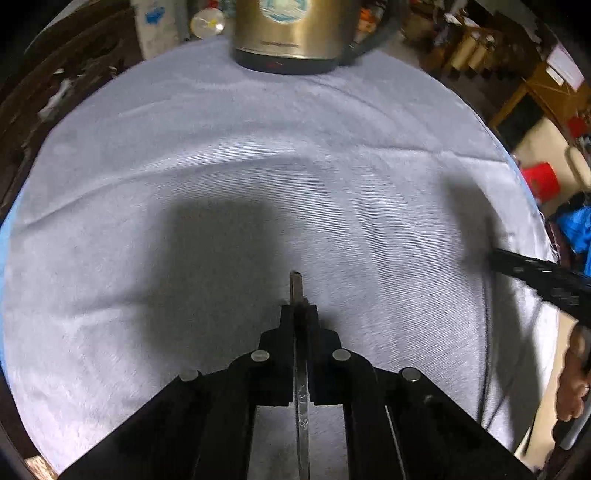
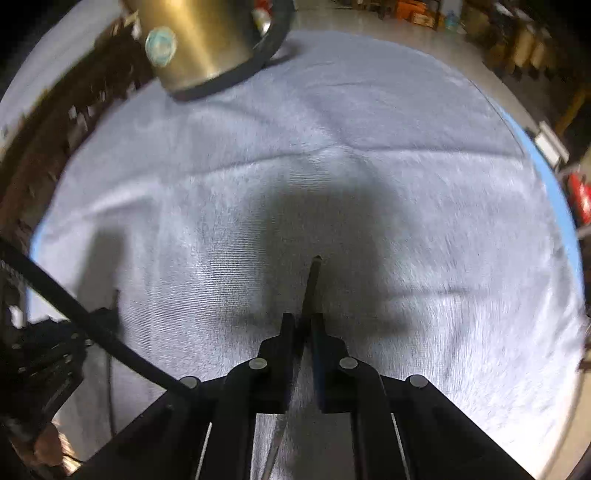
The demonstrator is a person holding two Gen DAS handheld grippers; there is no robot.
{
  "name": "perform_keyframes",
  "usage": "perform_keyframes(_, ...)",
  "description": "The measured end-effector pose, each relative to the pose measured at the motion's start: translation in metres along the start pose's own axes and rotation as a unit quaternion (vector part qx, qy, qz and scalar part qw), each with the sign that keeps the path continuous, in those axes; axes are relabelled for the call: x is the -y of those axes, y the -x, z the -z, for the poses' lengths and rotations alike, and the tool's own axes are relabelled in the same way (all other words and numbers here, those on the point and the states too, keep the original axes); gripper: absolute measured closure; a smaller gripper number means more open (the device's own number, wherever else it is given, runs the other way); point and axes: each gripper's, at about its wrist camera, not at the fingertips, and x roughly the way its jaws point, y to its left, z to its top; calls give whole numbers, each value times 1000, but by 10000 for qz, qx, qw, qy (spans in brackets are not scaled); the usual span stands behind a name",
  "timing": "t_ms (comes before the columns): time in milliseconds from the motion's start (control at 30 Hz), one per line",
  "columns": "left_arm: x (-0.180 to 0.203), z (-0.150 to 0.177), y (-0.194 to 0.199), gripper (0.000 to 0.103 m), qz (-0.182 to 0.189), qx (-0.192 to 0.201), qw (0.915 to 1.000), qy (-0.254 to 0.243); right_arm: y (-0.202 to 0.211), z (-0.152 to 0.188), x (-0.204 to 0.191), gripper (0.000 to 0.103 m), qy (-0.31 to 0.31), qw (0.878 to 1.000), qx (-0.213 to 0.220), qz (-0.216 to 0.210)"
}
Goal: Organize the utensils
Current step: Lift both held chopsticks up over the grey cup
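My left gripper [image 1: 298,308] is shut on a flat metal utensil handle [image 1: 296,286]; its shaft runs back between the fingers and its squared end sticks out ahead, above the grey cloth [image 1: 221,147]. My right gripper [image 2: 303,317] is shut on another slim metal utensil [image 2: 313,280], whose narrow end points forward over the cloth [image 2: 406,184]. The working ends of both utensils are hidden behind the grippers. The right gripper's black arm [image 1: 543,277] shows at the right edge of the left wrist view.
A brass-coloured electric kettle [image 1: 295,33] on a black base stands at the cloth's far edge; it also shows in the right wrist view [image 2: 199,40]. A black cable [image 2: 92,325] crosses the lower left. Cluttered shelves and a red stool [image 1: 543,181] lie beyond the table.
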Motion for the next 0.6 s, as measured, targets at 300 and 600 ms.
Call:
perform_keyframes(300, -8, 55, 98, 98, -70, 1645, 9854, 426, 89, 54, 35, 96, -390, 9769, 1695, -1243)
perform_keyframes(600, -17, 124, 188, 98, -256, 2891, 9529, 874, 171, 144, 22, 96, -240, 9409, 3089, -1369)
